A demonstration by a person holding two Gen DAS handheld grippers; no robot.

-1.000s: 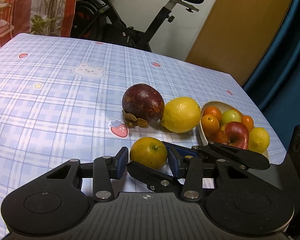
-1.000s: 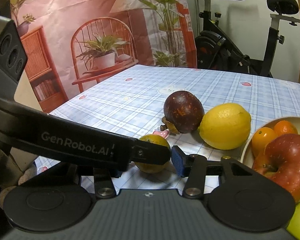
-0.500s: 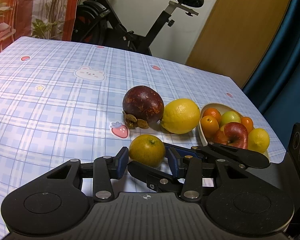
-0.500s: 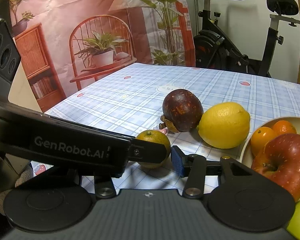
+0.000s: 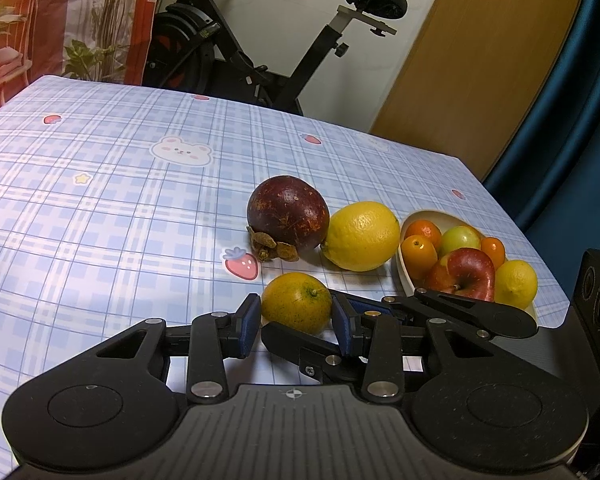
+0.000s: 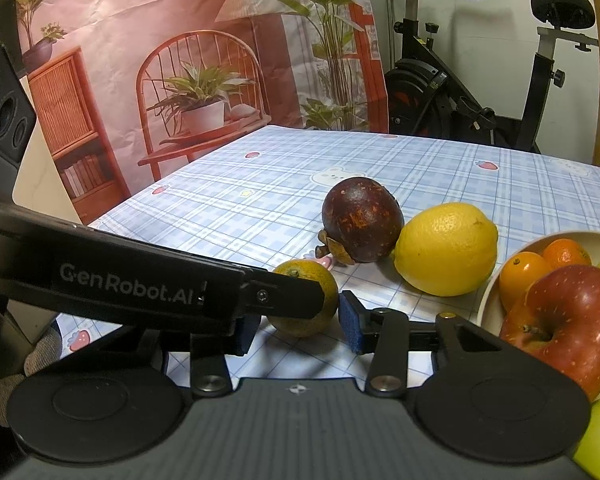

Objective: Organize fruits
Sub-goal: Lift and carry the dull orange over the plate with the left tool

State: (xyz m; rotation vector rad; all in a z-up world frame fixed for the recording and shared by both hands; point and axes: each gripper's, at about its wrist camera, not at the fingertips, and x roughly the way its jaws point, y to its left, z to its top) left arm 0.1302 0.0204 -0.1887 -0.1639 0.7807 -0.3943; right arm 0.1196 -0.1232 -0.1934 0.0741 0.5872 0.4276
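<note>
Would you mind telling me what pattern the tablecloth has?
The tablecloth is light blue plaid with strawberry and bear prints, clearest in the left wrist view.

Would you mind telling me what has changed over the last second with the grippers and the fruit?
The left gripper has pulled back slightly from the small orange, which now sits at its open fingertips rather than deeper between them; nothing was grasped. The right gripper remains open beside it. The mangosteen, lemon and bowl stayed put.

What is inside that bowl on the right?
The bowl holds a red apple, three small oranges, a green fruit and a small lemon. Anything beneath them is covered, and the bowl's near edge is hidden by a gripper.
</note>
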